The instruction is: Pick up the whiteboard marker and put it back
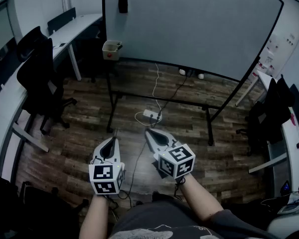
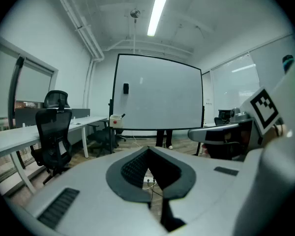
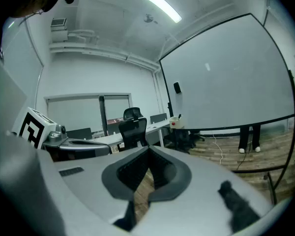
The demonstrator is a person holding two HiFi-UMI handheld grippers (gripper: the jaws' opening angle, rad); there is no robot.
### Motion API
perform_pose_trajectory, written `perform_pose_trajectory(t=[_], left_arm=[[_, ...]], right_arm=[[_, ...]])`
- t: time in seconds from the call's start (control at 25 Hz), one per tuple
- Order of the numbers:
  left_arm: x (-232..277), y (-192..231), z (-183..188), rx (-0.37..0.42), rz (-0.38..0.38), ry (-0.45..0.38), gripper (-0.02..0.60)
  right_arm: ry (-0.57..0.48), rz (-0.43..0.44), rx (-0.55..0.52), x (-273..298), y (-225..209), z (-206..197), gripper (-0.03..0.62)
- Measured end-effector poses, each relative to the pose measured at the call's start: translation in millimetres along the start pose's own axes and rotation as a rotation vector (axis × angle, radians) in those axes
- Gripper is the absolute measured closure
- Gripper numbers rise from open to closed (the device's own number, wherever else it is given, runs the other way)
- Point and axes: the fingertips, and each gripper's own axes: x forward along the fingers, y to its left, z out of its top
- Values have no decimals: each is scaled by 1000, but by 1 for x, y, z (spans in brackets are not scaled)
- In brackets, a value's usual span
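While well apart from the dark whiteboard marker [image 3: 179,115] in the small cream box [image 1: 111,49], upper left, could trip on the white floor cable [image 1: 150,114]; with grey left gripper [image 1: 114,134] and right gripper [image 1: 148,132] pressed together, empty, would merely knock it.

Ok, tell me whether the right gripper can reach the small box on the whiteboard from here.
Probably not. The right gripper sits well short of the box, bare floor between; nothing blocks it, but the person must step closer.
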Motion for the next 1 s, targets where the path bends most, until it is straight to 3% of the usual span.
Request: perform_pose_trajectory(t=[0.44, 0.64, 1.0], left_arm=[[-12, 6, -12, 11, 2, 11, 569], [-14, 13, -19, -7, -2, 14, 569], [25, 26, -13, -5, 5, 17, 569]], right_arm=[[10, 0, 8, 1, 14, -8, 572], [-14, 27, 59, 2, 22, -6, 572], [-28, 39, 51, 39, -7, -2, 571]])
